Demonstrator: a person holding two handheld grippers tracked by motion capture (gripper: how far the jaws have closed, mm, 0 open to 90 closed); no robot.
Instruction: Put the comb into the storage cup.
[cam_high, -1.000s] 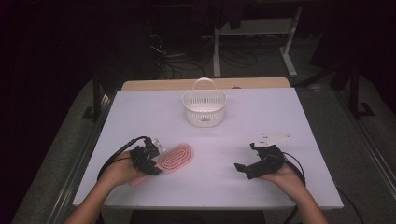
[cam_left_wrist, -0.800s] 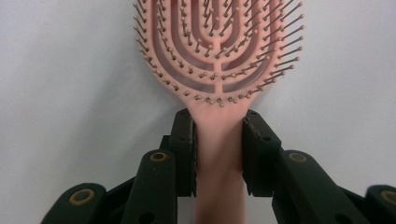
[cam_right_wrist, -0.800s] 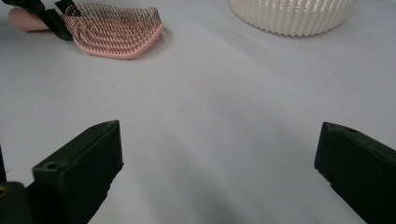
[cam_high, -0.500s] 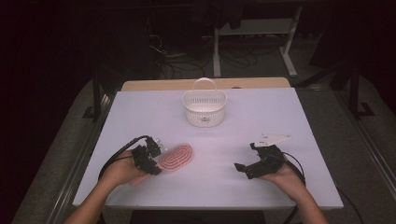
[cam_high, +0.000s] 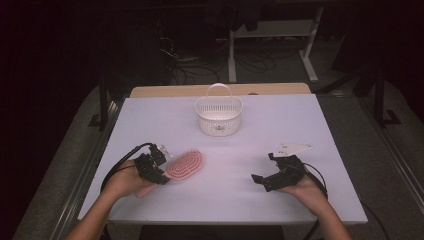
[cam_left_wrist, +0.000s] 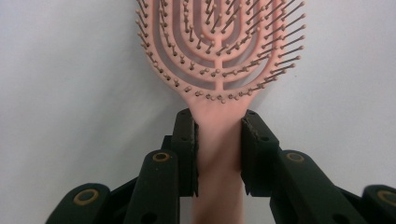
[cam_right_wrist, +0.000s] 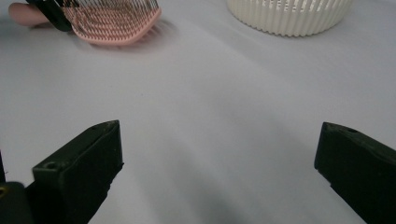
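Two jaws of left gripper (cam_left_wrist: 218, 154) closed in a touch more over last sec, now pinching neck of pink hairbrush (cam_left_wrist: 219, 56) where handle meets head, nothing else between. Brush flat on bench (cam_high: 300, 125), bristles up, near-left of white basket (cam_high: 219, 116), head angled toward it. Means grip looks set, prob. ready to lift; likely headed for basket, though that's a guess. Handle end tucked under left hand (cam_high: 124, 181), so lift needs straight rise. Moving right: bare bench between brush and basket, no obstacle on that path; basket handle upright, could snag bristles on way in. Further right of basket, near side: right gripper (cam_high: 265, 180) resting low, jaws wide apart, empty, well clear of brush.
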